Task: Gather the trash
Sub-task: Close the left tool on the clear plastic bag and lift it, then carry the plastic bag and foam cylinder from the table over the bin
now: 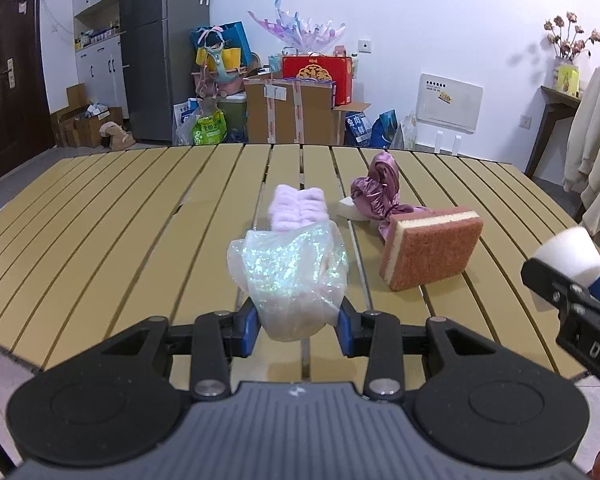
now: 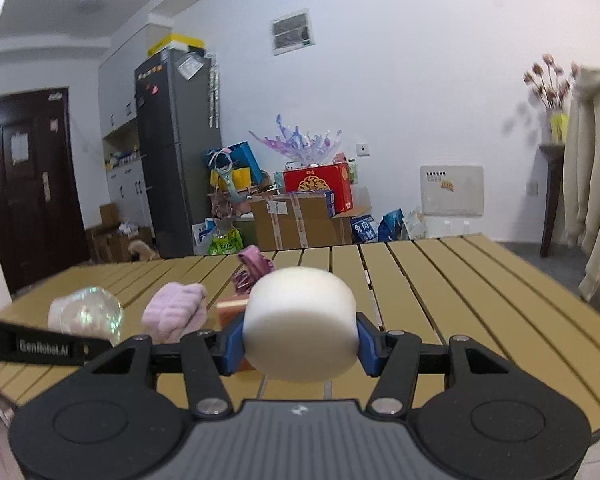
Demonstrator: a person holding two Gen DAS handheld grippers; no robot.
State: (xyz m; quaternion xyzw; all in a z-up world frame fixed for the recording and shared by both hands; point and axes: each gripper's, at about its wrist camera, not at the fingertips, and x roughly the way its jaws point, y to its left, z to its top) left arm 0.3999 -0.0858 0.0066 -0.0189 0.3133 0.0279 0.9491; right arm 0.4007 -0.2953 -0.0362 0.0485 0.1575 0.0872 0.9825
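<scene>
Partly hidden — sponge [image 2: 231, 305] behind foam puck [image 2: 300, 322], view blurred.

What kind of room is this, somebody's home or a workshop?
Most likely a lived-in home, perhaps a dining or living area. A tall grey fridge stands by white cabinets, taped cardboard boxes and gift bags are piled against the wall, and a slatted yellow table fills the foreground.

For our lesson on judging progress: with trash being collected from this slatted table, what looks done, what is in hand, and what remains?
Done: nothing shows as binned; no bin is in view. In hand: the left gripper is shut on a crumpled iridescent plastic bag, and the right gripper on a white foam cylinder. Left on the table: a fluffy lilac cloth, a purple satin bundle and a pink sponge.
</scene>
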